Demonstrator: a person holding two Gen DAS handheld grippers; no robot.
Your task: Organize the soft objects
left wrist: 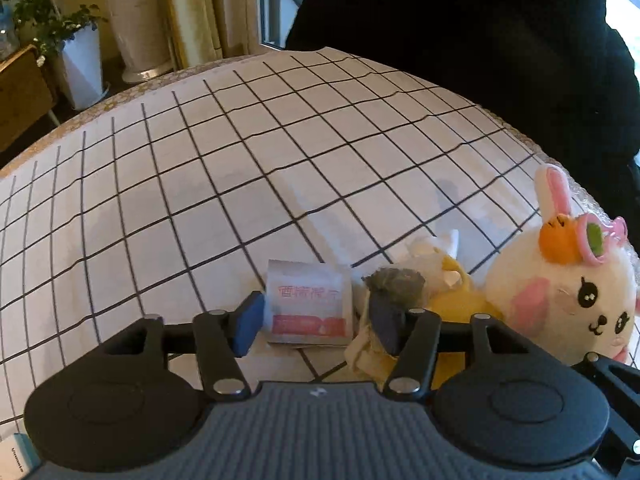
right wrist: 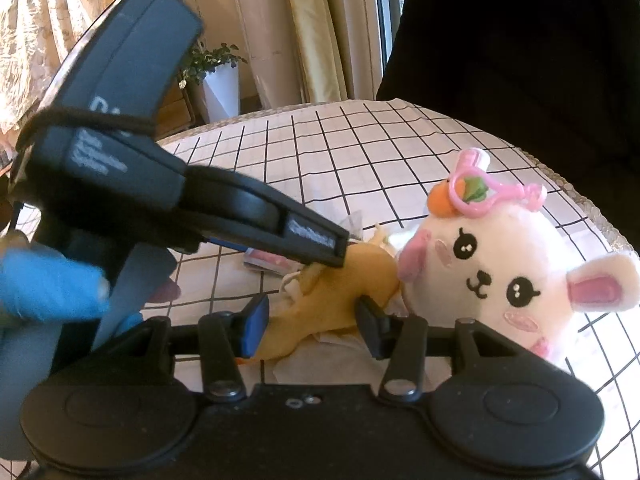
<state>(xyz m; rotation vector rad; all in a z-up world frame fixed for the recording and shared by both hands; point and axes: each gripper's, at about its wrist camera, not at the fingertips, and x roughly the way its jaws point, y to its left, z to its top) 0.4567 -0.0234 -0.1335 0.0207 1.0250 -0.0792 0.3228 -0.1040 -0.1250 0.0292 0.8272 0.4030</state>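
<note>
On the checked tablecloth (left wrist: pixel 240 160) a white bunny plush (left wrist: pixel 560 300) (right wrist: pixel 480 264) with pink glasses and an orange carrot lies at the right. Beside it is a yellow soft toy (left wrist: pixel 460 304) (right wrist: pixel 320 300) with crumpled cream cloth (left wrist: pixel 368 352). My right gripper (right wrist: pixel 312 326) is shut on the yellow soft toy, its pads against both sides. My left gripper (left wrist: pixel 318 326) stands open over a white and pink sachet (left wrist: pixel 308 304) lying flat between its fingers. Its right finger touches a grey lump (left wrist: pixel 394 284) and the cream cloth. In the right wrist view the left gripper's fingertips (right wrist: pixel 340 252) rest on the yellow toy.
A person in dark clothing (left wrist: pixel 460 20) stands at the table's far side. A blue-gloved hand (right wrist: pixel 48 288) holds the left gripper. Past the table's far left edge are a potted plant in a white pot (left wrist: pixel 80 64) (right wrist: pixel 222 88), a wooden cabinet (left wrist: pixel 20 92) and curtains.
</note>
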